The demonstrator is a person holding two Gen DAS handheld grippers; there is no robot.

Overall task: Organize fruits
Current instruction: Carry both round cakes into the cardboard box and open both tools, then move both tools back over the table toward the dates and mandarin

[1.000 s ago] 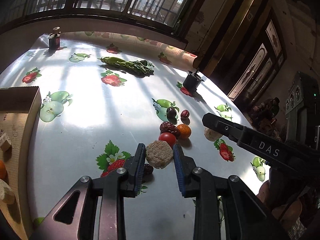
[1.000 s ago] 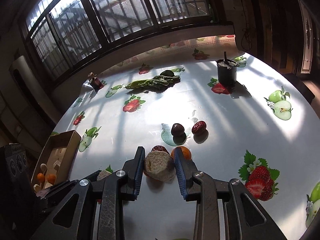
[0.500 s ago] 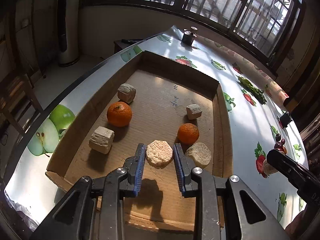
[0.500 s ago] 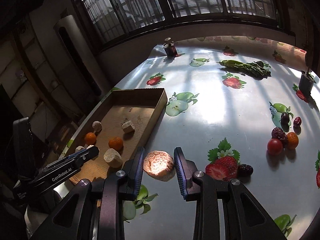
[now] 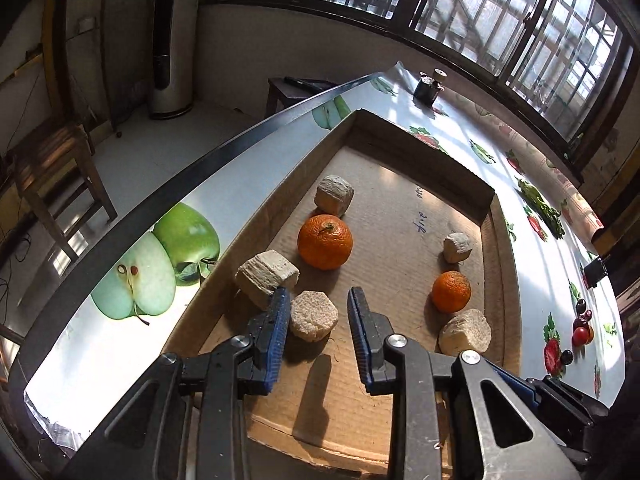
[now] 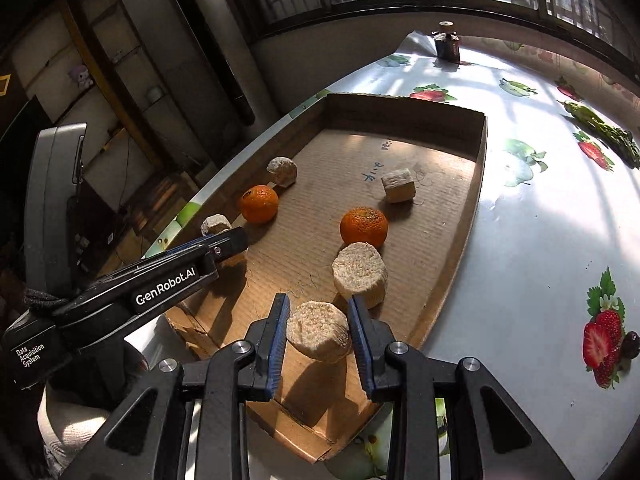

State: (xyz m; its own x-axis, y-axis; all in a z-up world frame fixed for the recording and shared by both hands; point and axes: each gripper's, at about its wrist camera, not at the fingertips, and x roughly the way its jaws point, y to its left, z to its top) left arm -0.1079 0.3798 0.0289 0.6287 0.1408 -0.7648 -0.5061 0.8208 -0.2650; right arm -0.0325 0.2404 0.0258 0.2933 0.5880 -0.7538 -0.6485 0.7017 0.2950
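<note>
A shallow cardboard tray (image 5: 498, 248) (image 6: 480, 160) holds two oranges (image 5: 325, 242) (image 5: 451, 291) and several beige fibrous chunks. My left gripper (image 5: 316, 312) is low over the tray's near left part. A beige chunk (image 5: 314, 316) rests on the cardboard between its jaws, touching the left pad, with a gap at the right pad. My right gripper (image 6: 318, 320) hangs over the tray's near corner, shut on another beige chunk (image 6: 318, 336), just in front of a lying chunk (image 6: 360, 274). The left gripper's finger (image 6: 224, 244) shows beside it.
The tray lies along the table's left edge (image 5: 224, 148), with the floor and a wooden chair (image 5: 52, 160) beyond. On the fruit-print cloth are small red and dark fruits (image 5: 580, 328), leafy greens (image 6: 600, 128) and a dark jar (image 6: 446, 46).
Both grippers swung left from the fruit pile to the tray, each carrying a beige chunk. The left one sank to the tray floor and its right pad came off the chunk.
</note>
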